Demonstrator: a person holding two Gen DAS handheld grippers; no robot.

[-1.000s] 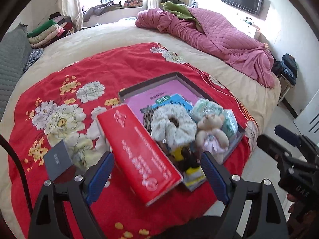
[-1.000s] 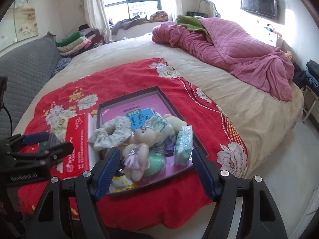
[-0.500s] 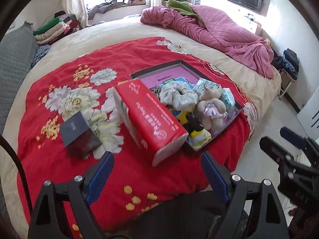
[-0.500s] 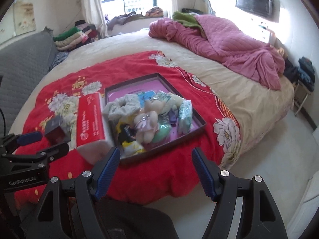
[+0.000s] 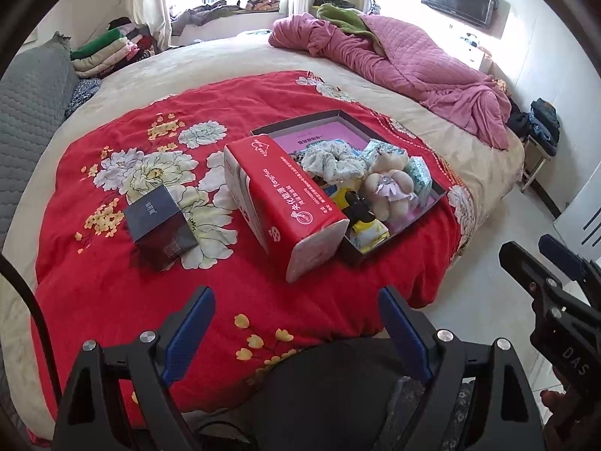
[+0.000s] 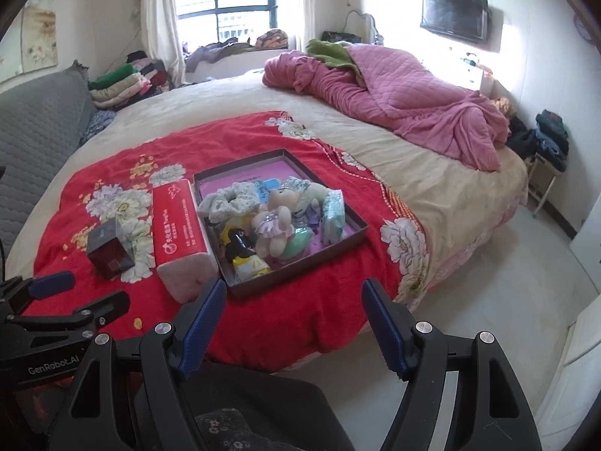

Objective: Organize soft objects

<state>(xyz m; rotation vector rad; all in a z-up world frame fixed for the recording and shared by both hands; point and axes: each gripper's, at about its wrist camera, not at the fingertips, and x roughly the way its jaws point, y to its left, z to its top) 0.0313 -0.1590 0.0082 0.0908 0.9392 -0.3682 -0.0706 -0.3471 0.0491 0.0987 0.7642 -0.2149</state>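
A dark shallow tray (image 5: 437, 192) (image 6: 360, 221) lies on the red flowered blanket (image 5: 112, 282) (image 6: 293, 315). It holds a pale scrunchie (image 5: 332, 159) (image 6: 229, 203), a small plush bear (image 5: 390, 184) (image 6: 276, 225), a teal tissue pack (image 5: 419, 178) (image 6: 333, 216) and several more small soft items. A red tissue pack (image 5: 285, 203) (image 6: 180, 225) lies along the tray's left side. My left gripper (image 5: 296, 323) hangs open and empty over the blanket's near edge, well short of the tray. My right gripper (image 6: 293, 315) is open too, with nothing between its fingers.
A small dark box (image 5: 159, 225) (image 6: 109, 250) stands on the blanket left of the tissue pack. A pink quilt (image 5: 405, 71) (image 6: 394, 94) is heaped at the far right of the bed. Folded clothes (image 6: 120, 82) are stacked by the window. Bare floor (image 6: 507, 300) lies to the right.
Both grippers have drawn back from the tray toward the foot of the bed, so the tray and tissue pack look smaller and farther off. The jaws have stayed open.
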